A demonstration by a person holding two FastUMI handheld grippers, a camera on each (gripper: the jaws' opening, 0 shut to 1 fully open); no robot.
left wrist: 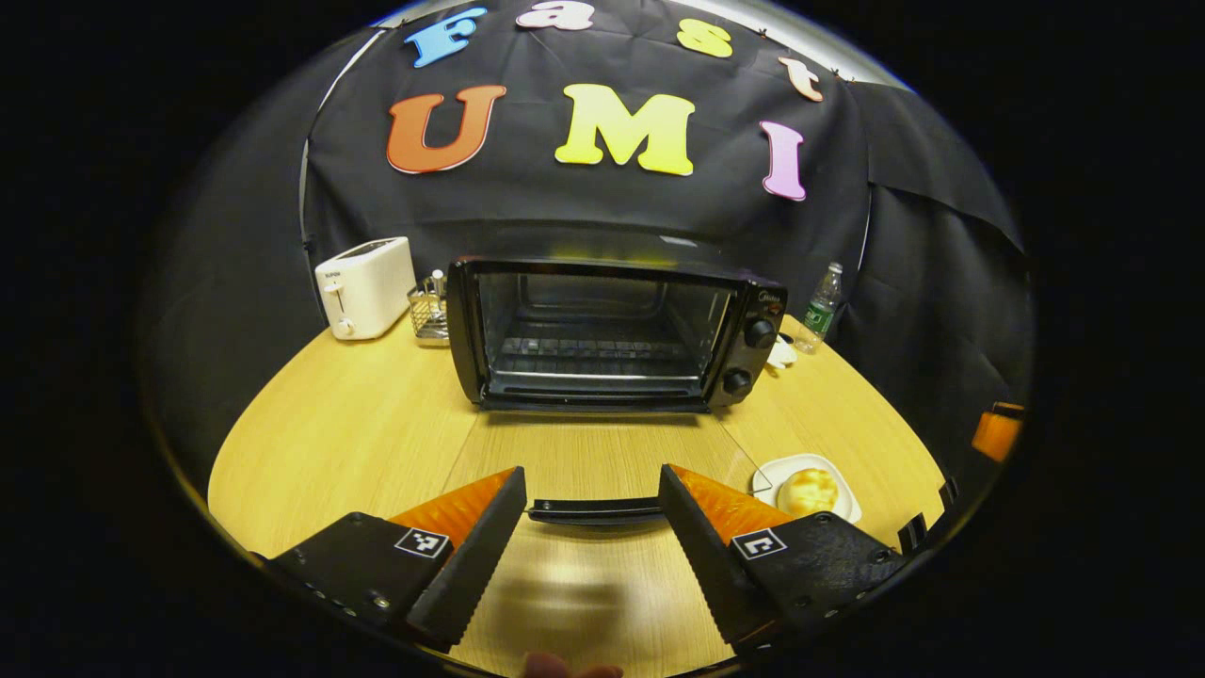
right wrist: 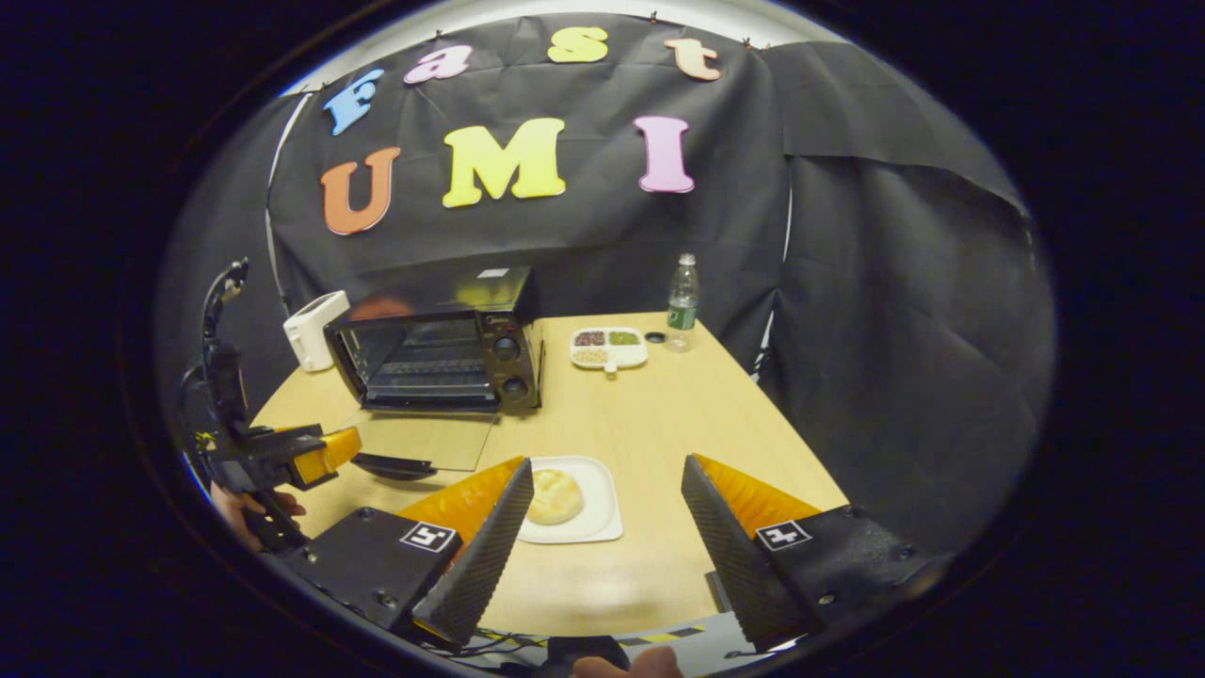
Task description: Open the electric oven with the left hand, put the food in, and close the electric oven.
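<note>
1. The electric oven stood toward the back of the wooden table, its glass door swung fully down and lying flat in front of the open cavity, so the wire rack inside was exposed and reachable.
2. The left gripper hung just in front of the oven, its jaws spread wide and grasping nothing. The door's dark handle lay between the two fingers without either pad pressing on it, which suggested the gripper sat there because of its work on the door rather than to carry anything.
3. The food, a round bun, rested on a white plate on the table in front of the oven and off to the side of its knobs, clear of the lowered door, likely so the door could drop without striking it.
4. The right gripper hovered near the plate on the side away from the oven, jaws released and holding nothing, with the bun seen between its fingers; it looked lined up for a pick.
5. Judged from this layout, opening was done, while loading and closing remained.
6. A white toaster stood beside the oven, and a water bottle and a divided dish sat on the oven's knob side.
</note>
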